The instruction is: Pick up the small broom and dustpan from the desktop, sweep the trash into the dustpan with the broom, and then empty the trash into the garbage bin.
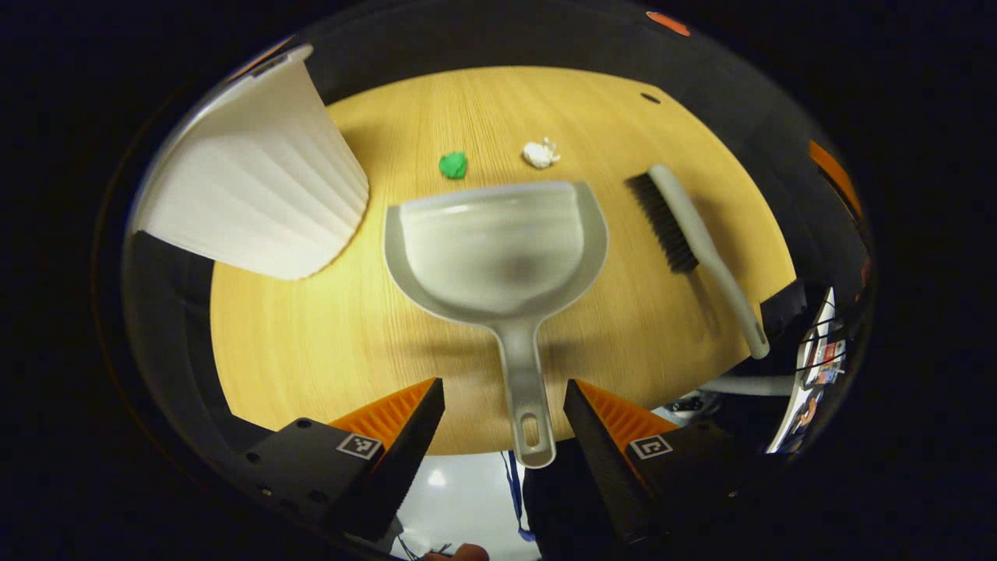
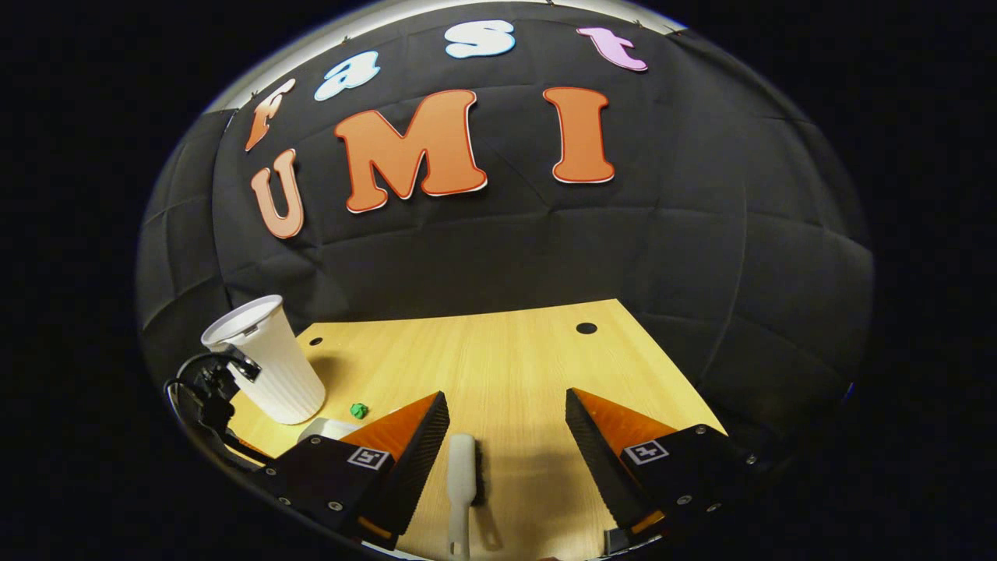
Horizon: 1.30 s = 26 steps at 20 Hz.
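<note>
Both grippers gape, empty: left gripper (image 1: pixel 504 409) astride dustpan (image 1: pixel 498 249) handle, right gripper (image 2: pixel 506 436) over broom (image 2: pixel 461 487). Off-centre squeeze might skid dustpan into nearby bin (image 1: pixel 257 179).

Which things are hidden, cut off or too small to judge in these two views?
- Garbage bin, left gripper view: its rim is cut off at the edge, so its inside is unseen.
- Dustpan, right gripper view: mostly hidden behind that gripper's finger.
- Broom, right gripper view: its handle end is cut off at the bottom edge.
- White scrap and green scrap, left gripper view: too small to tell the material.
</note>
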Tool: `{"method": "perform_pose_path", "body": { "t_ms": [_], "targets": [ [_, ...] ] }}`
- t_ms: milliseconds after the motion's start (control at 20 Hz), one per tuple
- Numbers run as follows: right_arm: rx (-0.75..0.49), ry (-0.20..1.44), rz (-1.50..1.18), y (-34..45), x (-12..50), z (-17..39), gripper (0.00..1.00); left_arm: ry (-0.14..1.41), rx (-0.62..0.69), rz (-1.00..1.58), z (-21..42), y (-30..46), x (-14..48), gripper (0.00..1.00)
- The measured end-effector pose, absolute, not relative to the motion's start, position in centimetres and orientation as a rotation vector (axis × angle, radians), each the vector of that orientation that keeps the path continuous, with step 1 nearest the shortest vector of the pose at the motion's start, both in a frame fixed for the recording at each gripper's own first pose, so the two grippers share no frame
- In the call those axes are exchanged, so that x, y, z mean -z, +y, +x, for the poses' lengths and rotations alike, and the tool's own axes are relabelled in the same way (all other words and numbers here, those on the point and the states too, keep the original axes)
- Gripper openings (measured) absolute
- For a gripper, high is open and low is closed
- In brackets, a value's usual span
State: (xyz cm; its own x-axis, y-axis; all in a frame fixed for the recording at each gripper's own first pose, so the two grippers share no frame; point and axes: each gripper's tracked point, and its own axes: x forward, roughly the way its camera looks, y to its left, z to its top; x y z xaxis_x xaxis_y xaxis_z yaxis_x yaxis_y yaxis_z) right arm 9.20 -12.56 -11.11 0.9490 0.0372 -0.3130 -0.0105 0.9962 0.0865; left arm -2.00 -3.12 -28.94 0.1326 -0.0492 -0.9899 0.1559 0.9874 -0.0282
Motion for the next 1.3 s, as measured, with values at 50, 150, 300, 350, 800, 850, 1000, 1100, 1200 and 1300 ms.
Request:
{"method": "perform_pose_path", "body": {
  "t_ms": [50,150,300,350,800,850,1000,1100,1200,1300],
  "targets": [
    [-0.020,0.326,0.086,-12.8,11.4,9.3,0.94,1.476,0.142,0.064,-1.1,-3.3,29.0,1.00],
    [-0.015,0.349,0.094,-12.9,12.2,9.4,0.94,1.558,0.092,0.013,0.9,-3.8,29.1,1.00],
    [-0.013,0.372,0.095,-12.8,12.8,9.8,0.94,1.649,0.047,-0.027,1.9,-4.6,29.2,1.00],
    [-0.014,0.381,0.095,-12.8,12.9,10.0,0.94,1.661,0.052,-0.018,2.1,-4.6,29.5,0.99],
    [-0.054,0.394,0.091,-11.6,12.2,10.9,0.93,1.683,0.022,-0.056,2.6,-5.7,31.7,0.78],
    [-0.054,0.392,0.086,-11.6,12.1,11.0,0.93,1.684,0.021,-0.066,2.5,-5.8,31.7,0.79],
    [-0.059,0.407,0.093,-11.4,12.5,10.9,0.93,1.704,0.038,-0.088,2.2,-6.1,31.6,0.49],
    [-0.083,0.431,0.108,-10.8,12.9,10.8,0.93,1.668,0.038,-0.062,2.4,-5.9,31.8,0.36],
    [-0.113,0.489,0.119,-10.2,14.1,10.6,0.93,1.618,0.042,-0.002,2.8,-4.9,32.0,0.34],
    [-0.164,0.608,0.127,-9.2,16.4,9.7,0.93,1.576,0.045,-0.007,3.1,-4.9,32.0,0.31]
  ]
}}
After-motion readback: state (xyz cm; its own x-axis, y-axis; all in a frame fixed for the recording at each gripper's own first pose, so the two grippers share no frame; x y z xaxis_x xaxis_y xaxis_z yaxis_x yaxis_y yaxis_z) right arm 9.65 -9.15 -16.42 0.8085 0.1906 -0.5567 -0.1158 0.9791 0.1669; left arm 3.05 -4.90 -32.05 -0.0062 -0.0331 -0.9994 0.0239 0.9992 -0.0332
